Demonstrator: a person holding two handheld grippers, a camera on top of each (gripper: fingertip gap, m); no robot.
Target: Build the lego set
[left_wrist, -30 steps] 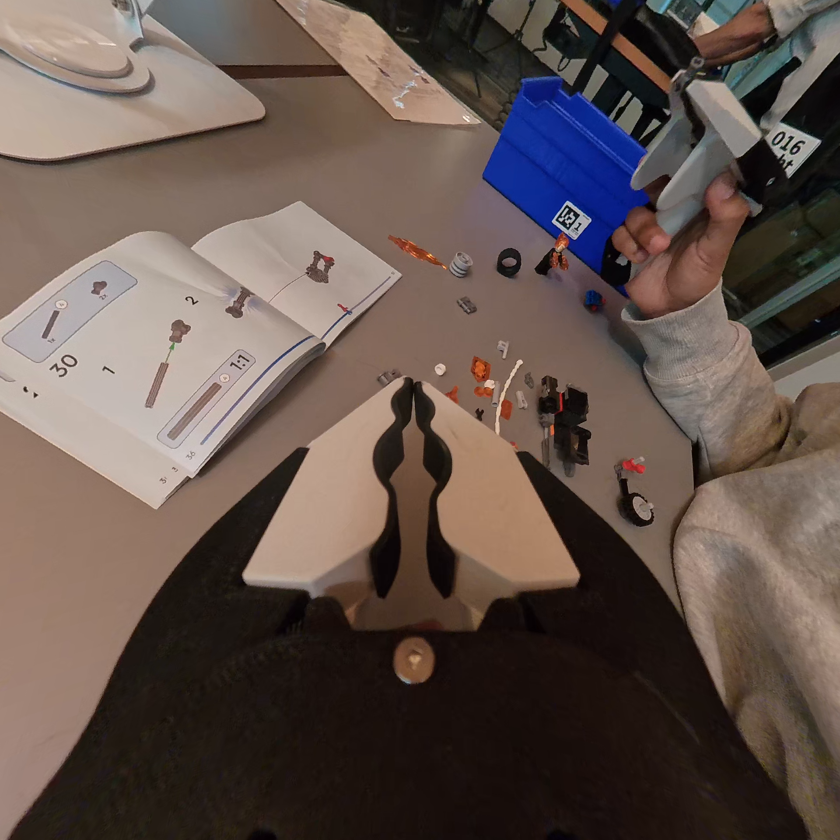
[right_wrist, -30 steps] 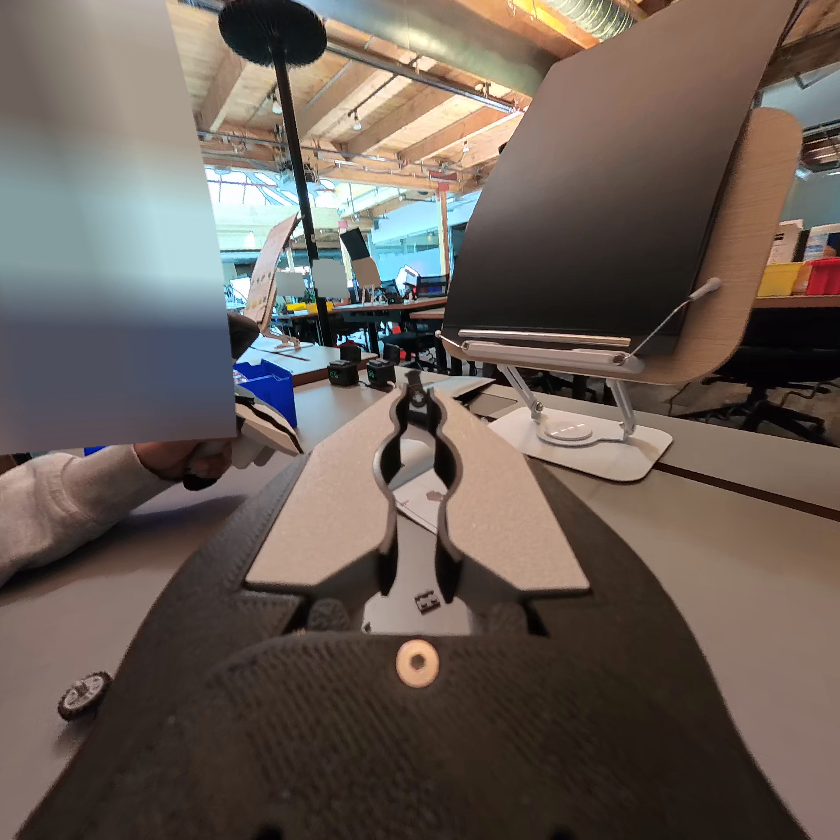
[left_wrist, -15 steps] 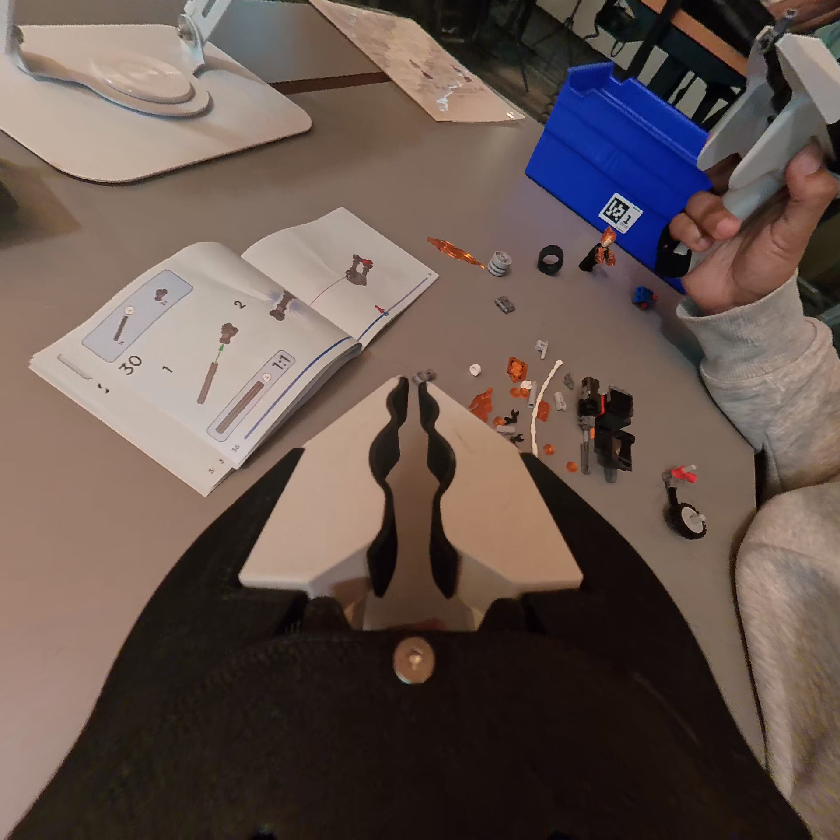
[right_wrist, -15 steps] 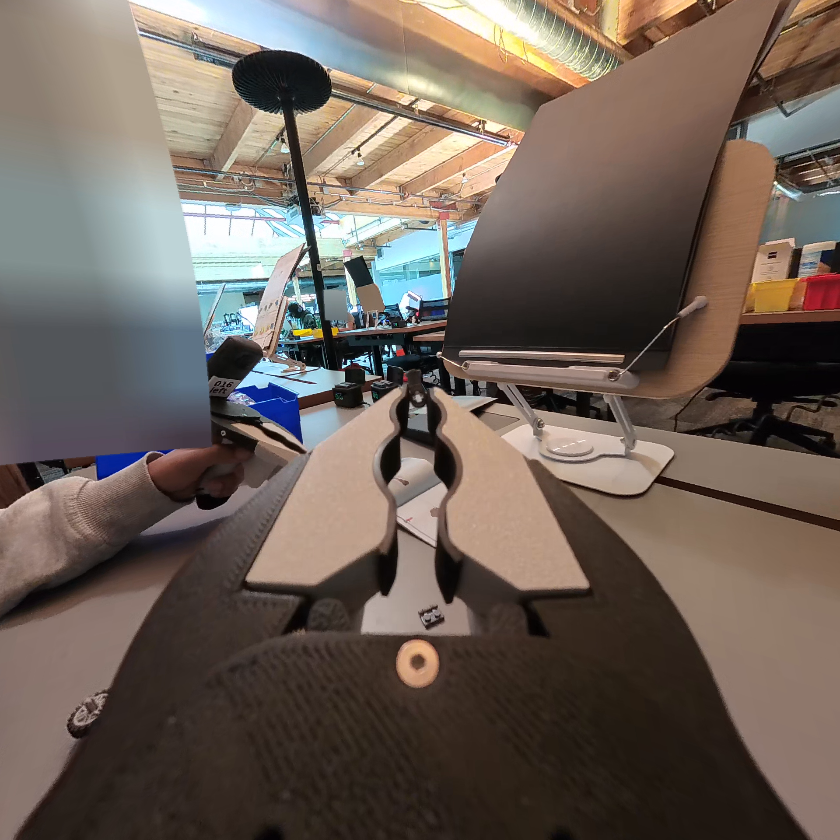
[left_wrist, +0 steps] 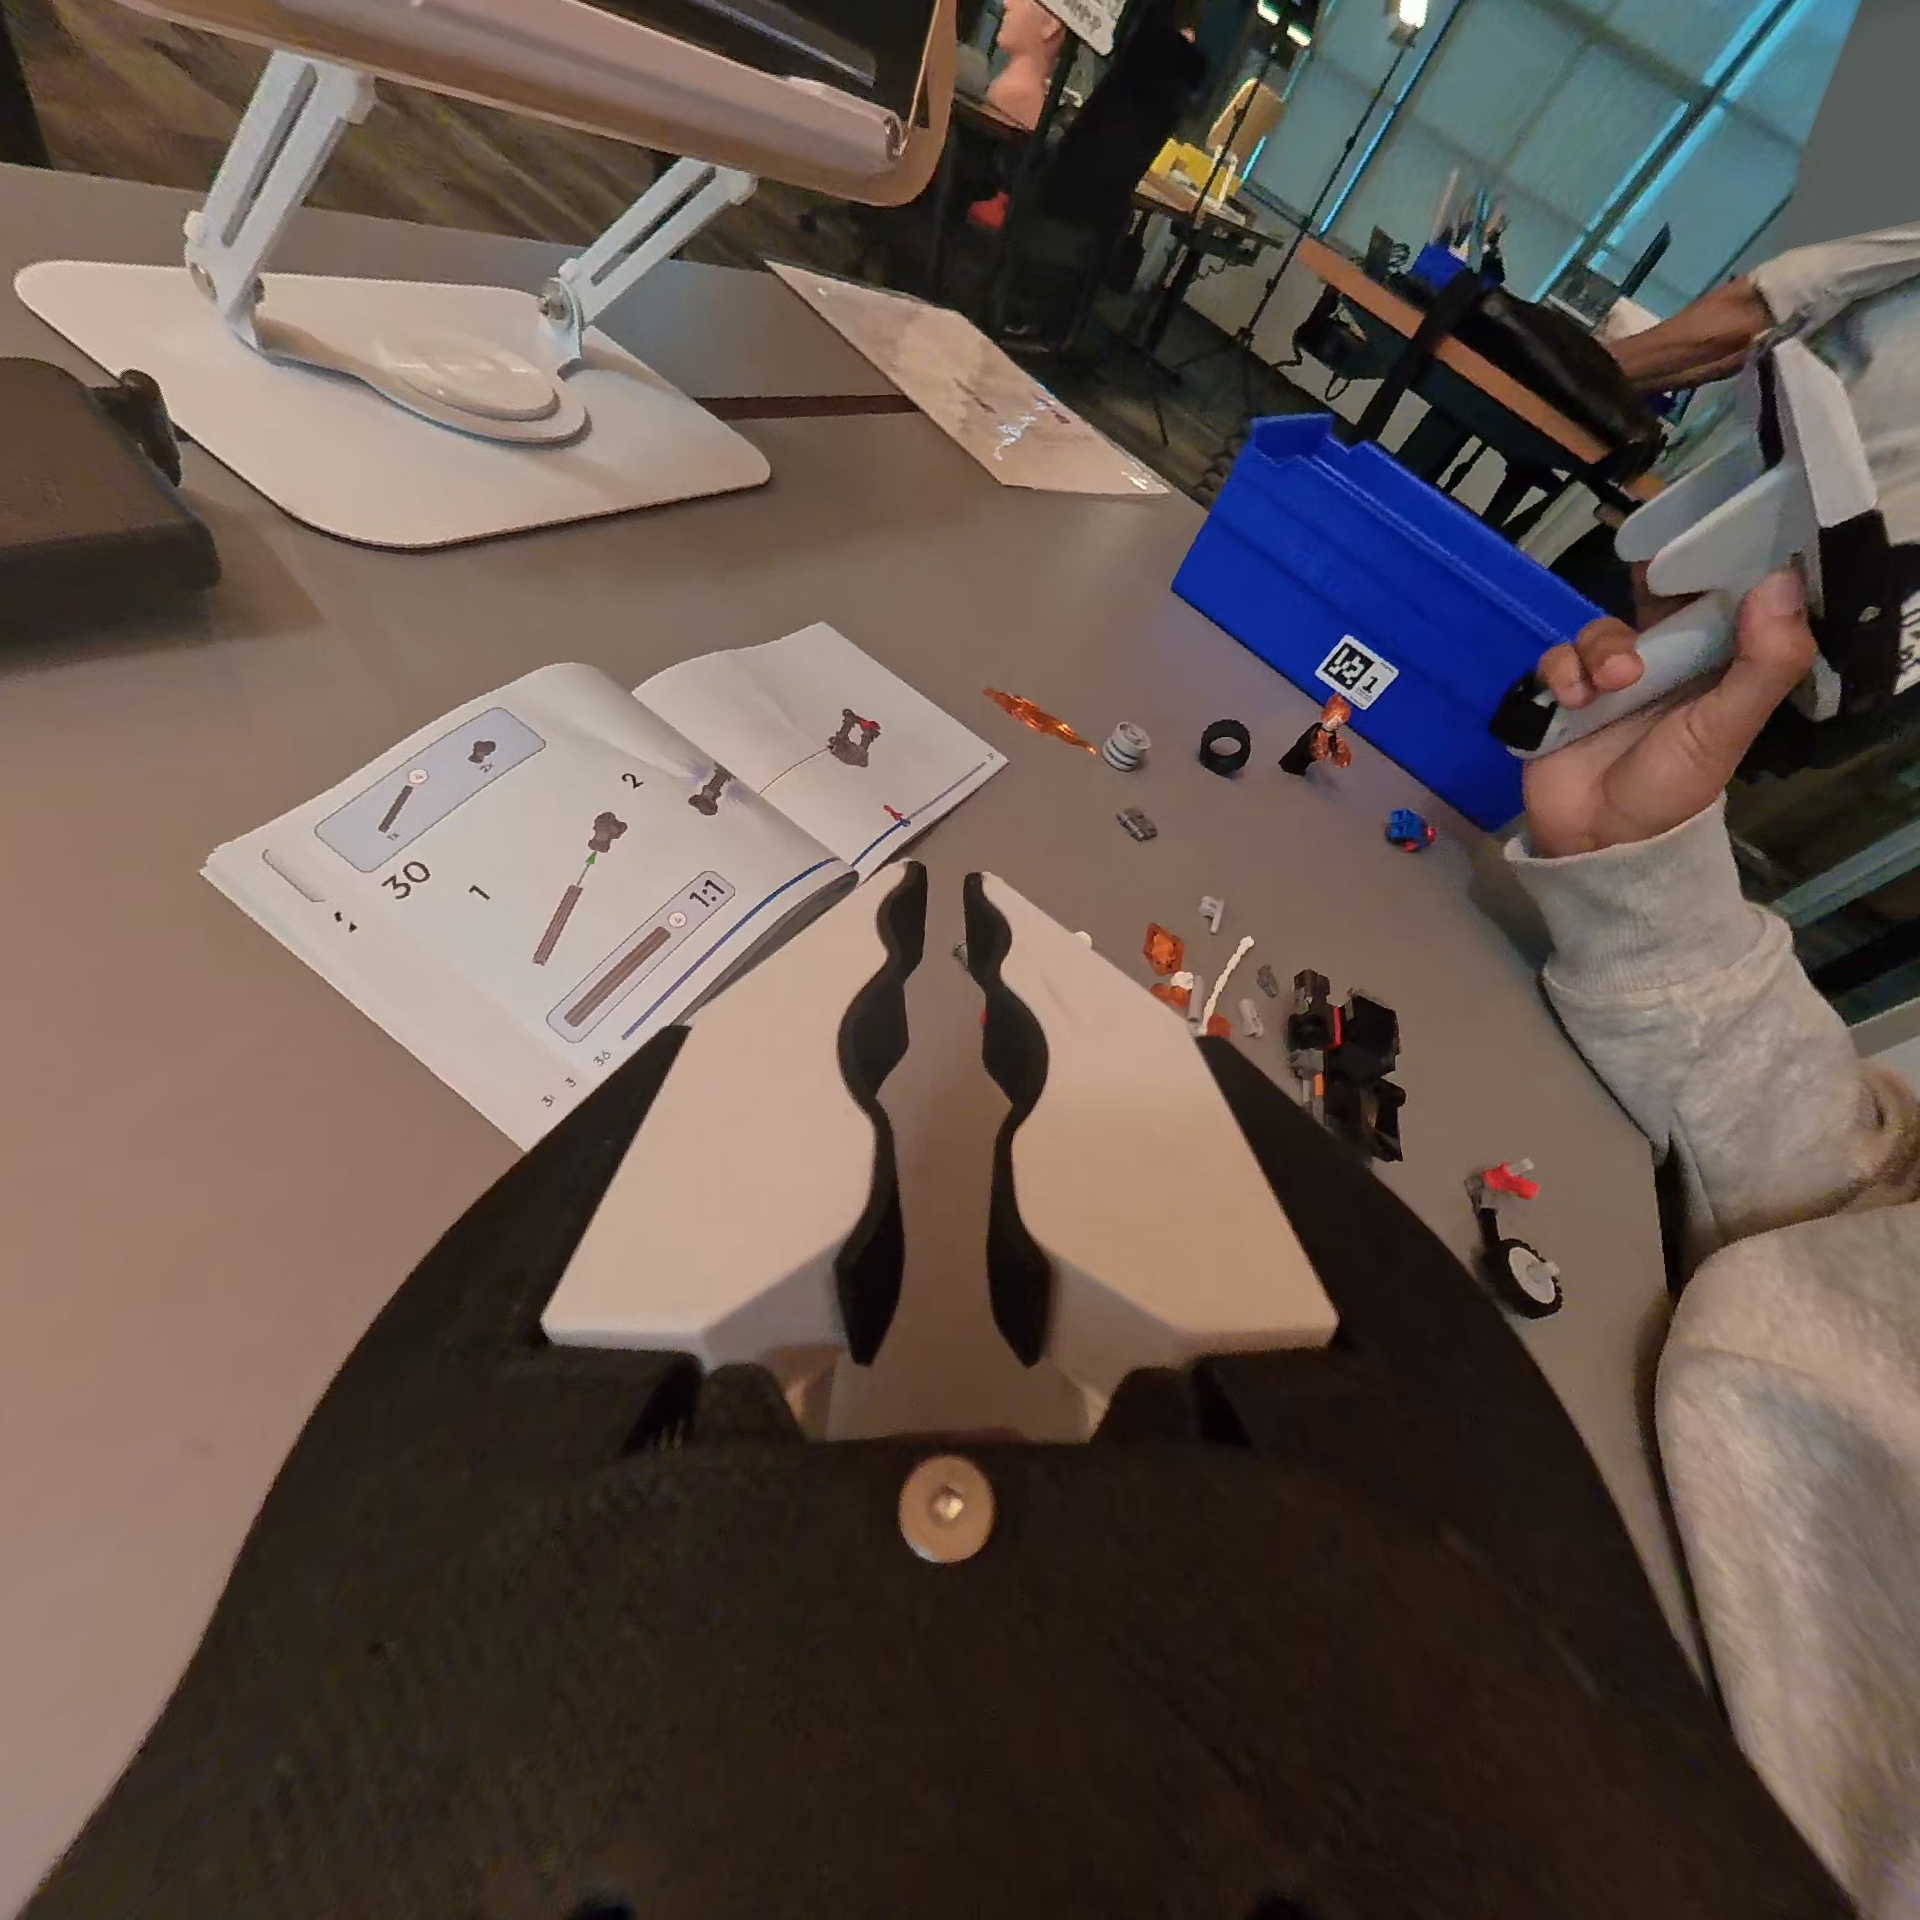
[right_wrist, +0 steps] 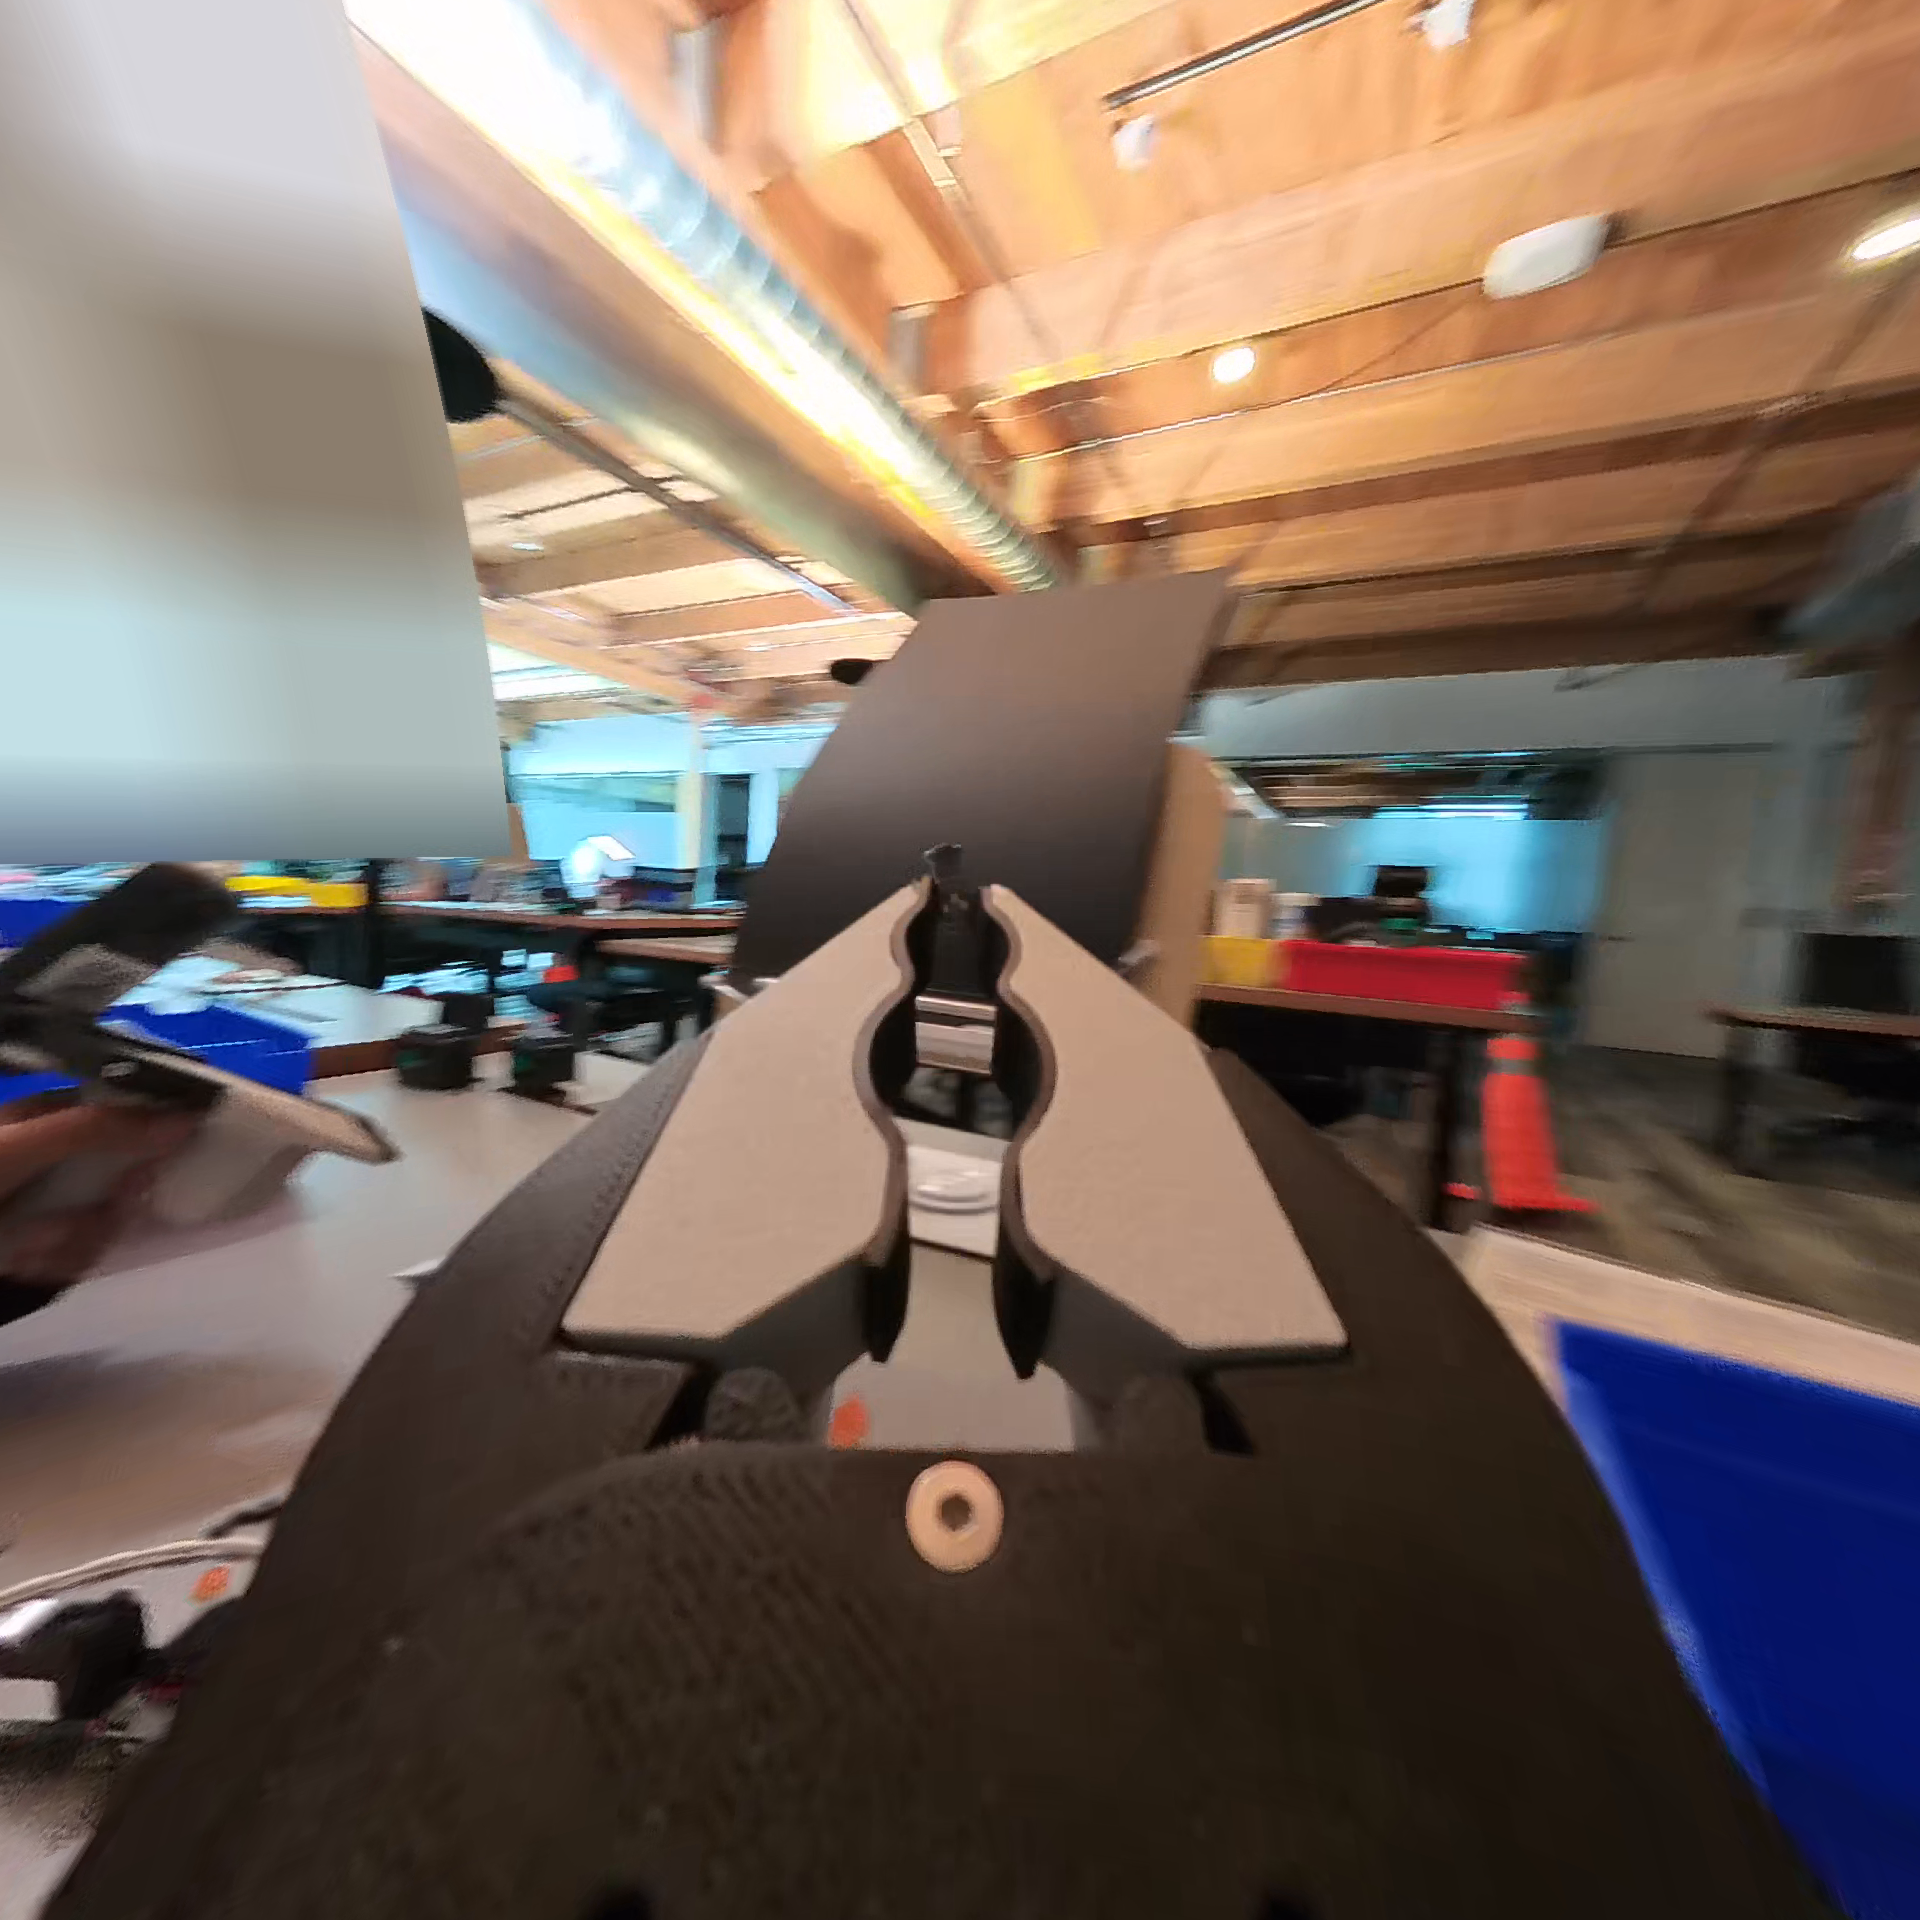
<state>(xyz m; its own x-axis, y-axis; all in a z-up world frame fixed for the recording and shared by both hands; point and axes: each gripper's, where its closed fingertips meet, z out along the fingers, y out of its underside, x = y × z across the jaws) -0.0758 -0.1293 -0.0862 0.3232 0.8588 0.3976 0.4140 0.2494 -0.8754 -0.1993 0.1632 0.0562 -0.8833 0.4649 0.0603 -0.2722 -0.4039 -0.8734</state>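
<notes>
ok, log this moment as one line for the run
left tool: narrowly open, empty, above table | right tool: raised, grips small dark piece | booklet: open | loose pieces: on table

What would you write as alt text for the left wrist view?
The left tool, tips slightly apart and empty, hovers over a grey table by an open instruction booklet. Small lego pieces lie scattered right, before a blue bin; a hand lifts the right tool.
</notes>
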